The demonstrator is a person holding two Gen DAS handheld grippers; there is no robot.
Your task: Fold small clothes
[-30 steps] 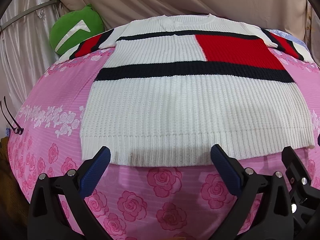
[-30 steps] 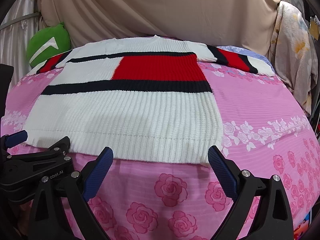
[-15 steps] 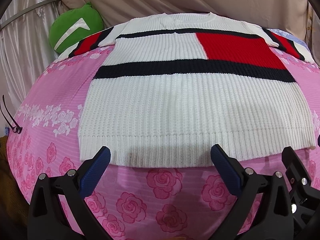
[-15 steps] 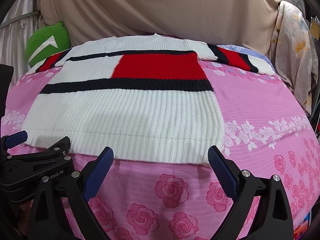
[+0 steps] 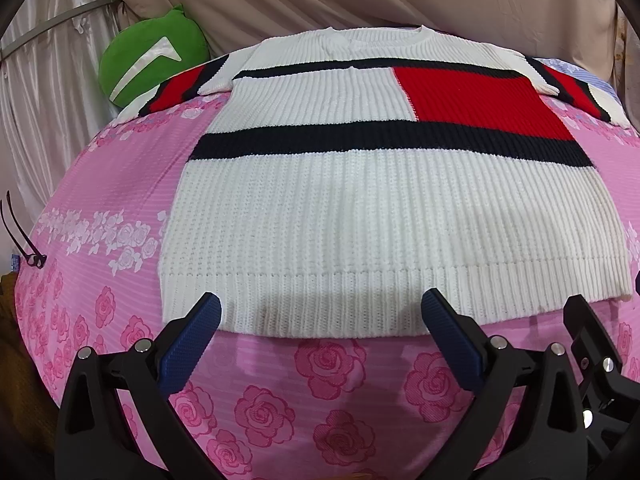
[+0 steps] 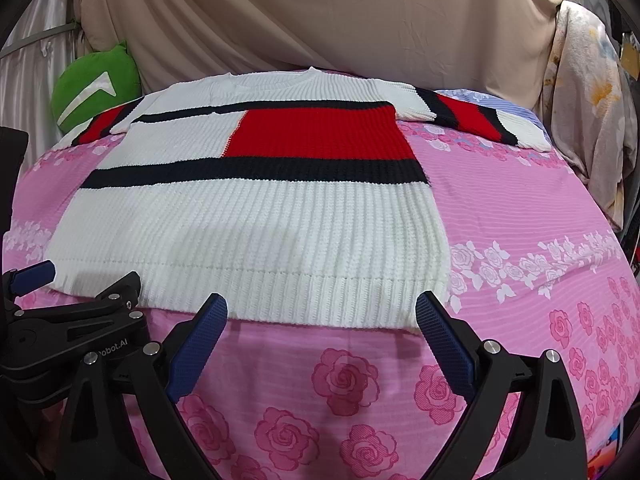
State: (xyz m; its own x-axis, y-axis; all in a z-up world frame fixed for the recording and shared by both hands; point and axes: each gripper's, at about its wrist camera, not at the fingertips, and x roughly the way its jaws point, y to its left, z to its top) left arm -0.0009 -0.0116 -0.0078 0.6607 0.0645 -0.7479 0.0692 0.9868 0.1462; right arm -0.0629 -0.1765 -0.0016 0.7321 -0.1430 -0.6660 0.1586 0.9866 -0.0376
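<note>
Sweater (image 5: 392, 216) lies flat on the pink bedspread (image 5: 100, 272), hem toward me; my left gripper (image 5: 320, 312) and right gripper (image 6: 320, 312) both gape wide at that hem, holding nothing.

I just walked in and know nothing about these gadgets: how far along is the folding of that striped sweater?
Done: the sweater lies spread flat on the pink bedsheet, sleeves out. In hand: nothing yet; the left gripper and right gripper hover open at its hem. Left: every fold.
</note>
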